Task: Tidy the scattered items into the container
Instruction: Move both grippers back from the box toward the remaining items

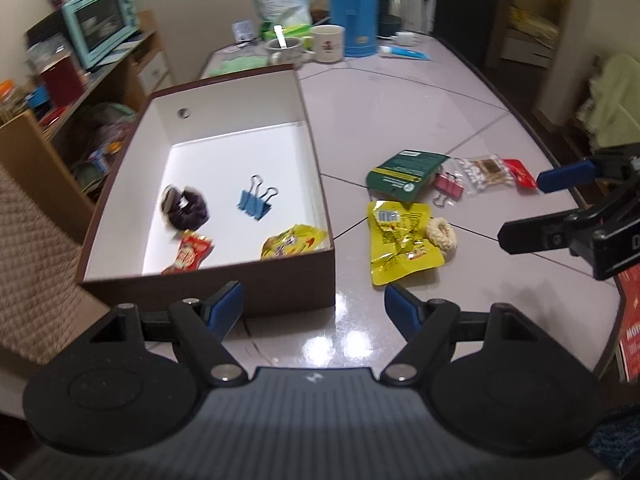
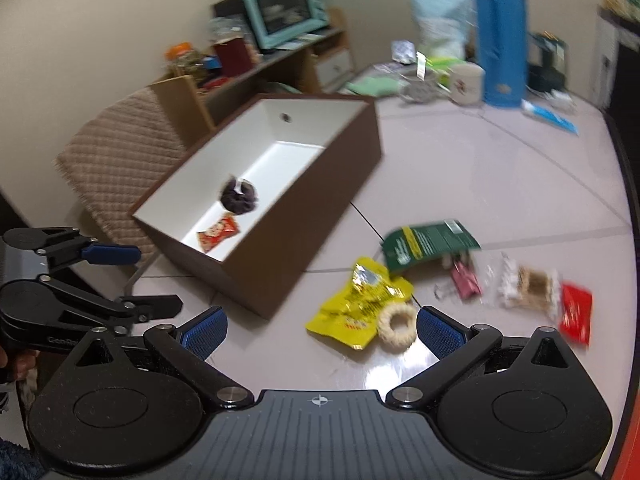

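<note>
Open brown box part-filled, more items loose on the table to its right.

The white-lined box (image 1: 224, 152) holds a dark scrunchie (image 1: 185, 207), blue binder clip (image 1: 254, 200), red sachet (image 1: 190, 257) and yellow packet (image 1: 292, 242). Outside lie a crumpled yellow packet (image 1: 400, 242), cream ring (image 1: 441, 235) touching it, green pouch (image 1: 406, 174), pink binder clip (image 1: 449, 187), clear packet (image 1: 485, 173) and red sachet (image 1: 519, 173).

Right wrist view: motion blur smears the green packet (image 2: 430, 246), pink binder clip (image 2: 466, 280) and clear bag (image 2: 528, 286); print unreadable. The near wall of the box (image 2: 304, 216) hides part of the floor inside. Left gripper (image 2: 154, 280) is cut by the left edge.

Left wrist view: the yellow snack packet (image 1: 294, 242) in the box is partly hidden by the rim. A red booklet (image 1: 630, 328) is cut by the right edge, lettering incomplete. Shelf clutter is too blurred to identify
</note>
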